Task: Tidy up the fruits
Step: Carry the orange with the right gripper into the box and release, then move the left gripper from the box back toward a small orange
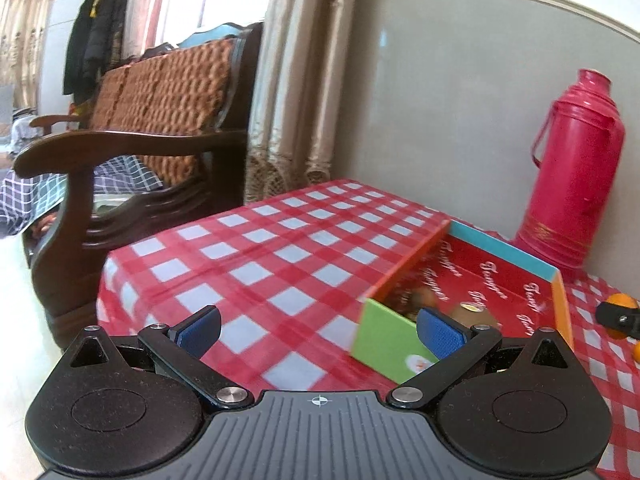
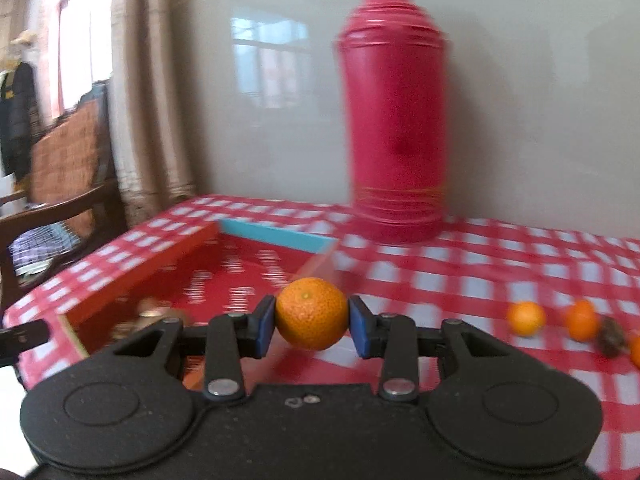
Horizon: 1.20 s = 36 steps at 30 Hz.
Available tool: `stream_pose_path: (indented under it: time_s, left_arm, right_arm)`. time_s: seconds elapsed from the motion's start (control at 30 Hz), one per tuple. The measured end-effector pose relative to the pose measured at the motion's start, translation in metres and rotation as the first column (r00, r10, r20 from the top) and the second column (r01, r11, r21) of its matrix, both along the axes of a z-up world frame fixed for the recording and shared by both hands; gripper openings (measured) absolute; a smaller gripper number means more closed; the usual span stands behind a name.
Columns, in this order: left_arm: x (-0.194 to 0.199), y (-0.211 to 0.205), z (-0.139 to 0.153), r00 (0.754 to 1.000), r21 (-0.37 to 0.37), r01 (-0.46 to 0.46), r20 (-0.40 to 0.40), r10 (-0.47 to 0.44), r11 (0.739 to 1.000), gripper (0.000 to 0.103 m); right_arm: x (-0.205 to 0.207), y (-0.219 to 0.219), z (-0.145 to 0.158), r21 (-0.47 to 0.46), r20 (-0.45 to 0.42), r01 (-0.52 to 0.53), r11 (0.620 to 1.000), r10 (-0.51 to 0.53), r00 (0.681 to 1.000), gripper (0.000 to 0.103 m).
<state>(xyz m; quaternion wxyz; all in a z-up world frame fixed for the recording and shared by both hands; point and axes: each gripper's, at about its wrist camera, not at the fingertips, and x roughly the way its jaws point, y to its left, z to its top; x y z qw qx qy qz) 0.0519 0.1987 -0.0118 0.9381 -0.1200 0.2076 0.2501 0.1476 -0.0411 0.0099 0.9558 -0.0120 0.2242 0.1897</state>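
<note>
A: What is the right gripper (image 2: 311, 330) carrying?

B: A mandarin (image 2: 311, 313), pinched between its two blue pads (image 2: 264, 328), one on each side of the fruit. It hangs above the red-checked tablecloth (image 2: 500, 280), just beside the near right corner of the shallow cardboard box (image 2: 132, 276).

A: And the left gripper (image 1: 318, 332)?

B: Its fingers stand wide with nothing between them. The right-hand pad (image 1: 440, 338) overlaps the box's green end wall (image 1: 384, 340) in the left wrist view; whether it touches I cannot tell.

A: What lies in the box?

B: Brownish fruits near the green end, too blurred to name; one in the left wrist view looks like a kiwi (image 1: 478, 314). The red floor carries white script, with a light blue wall (image 1: 504, 250) at the far end.

A: Other fruit?

B: Two more mandarins (image 2: 526, 318) lie on the cloth toward the table's right edge, with a dark brown lump (image 2: 610, 342) just beside them.

A: Anything behind?

B: A red thermos flask (image 2: 394, 120) stands upright at the table's back edge against the wall. A wooden armchair (image 1: 132, 148) sits off the table's left side.
</note>
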Motion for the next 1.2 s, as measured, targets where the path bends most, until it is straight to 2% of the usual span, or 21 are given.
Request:
stream_pose_path:
  time_s: [0.2, 0.53, 0.57, 0.6, 0.63, 0.73, 0.9, 1.17, 1.2]
  left_arm:
    - [-0.008, 0.020, -0.003, 0.999, -0.012, -0.045, 0.009, 0.045, 0.999, 0.103]
    - [-0.014, 0.032, -0.005, 0.997, -0.017, -0.070, 0.015, 0.071, 0.997, 0.103]
    - [-0.013, 0.032, -0.005, 0.998, -0.015, -0.068, 0.014, 0.068, 0.998, 0.103]
    - [-0.012, 0.031, -0.005, 0.998, -0.012, -0.065, 0.013, 0.065, 0.998, 0.103]
    - [-0.012, 0.030, -0.005, 0.998, -0.009, -0.062, 0.014, 0.062, 0.998, 0.103]
    - [-0.011, 0.024, -0.004, 0.999, 0.007, -0.050, 0.014, 0.050, 0.999, 0.103]
    - [-0.009, 0.015, -0.002, 0.999, 0.030, -0.033, 0.010, 0.032, 0.999, 0.103]
    - [-0.007, 0.003, -0.001, 1.000, 0.044, -0.017, 0.004, 0.016, 0.999, 0.103]
    - [-0.006, 0.001, -0.001, 1.000, 0.047, -0.013, 0.003, 0.012, 0.999, 0.103]
  right_arm:
    - [-0.007, 0.044, -0.007, -0.025, -0.021, -0.098, 0.995, 0.097, 0.995, 0.030]
    - [-0.012, 0.066, -0.017, -0.072, -0.029, -0.130, 0.989, 0.128, 0.991, 0.035]
    - [-0.013, 0.065, -0.016, -0.071, -0.026, -0.127, 0.989, 0.125, 0.992, 0.039]
    - [-0.013, 0.065, -0.017, -0.068, -0.024, -0.125, 0.990, 0.124, 0.992, 0.049]
    - [-0.014, 0.063, -0.016, -0.063, -0.017, -0.126, 0.990, 0.125, 0.992, 0.052]
    - [-0.018, 0.058, -0.013, -0.050, 0.008, -0.118, 0.992, 0.118, 0.993, 0.055]
    - [-0.023, 0.039, -0.007, -0.027, 0.037, -0.073, 0.997, 0.074, 0.997, 0.070]
    - [-0.024, 0.002, -0.006, -0.018, 0.059, 0.034, 0.999, -0.033, 0.998, 0.080]
    - [-0.025, -0.004, -0.007, -0.019, 0.062, 0.057, 0.998, -0.056, 0.997, 0.086]
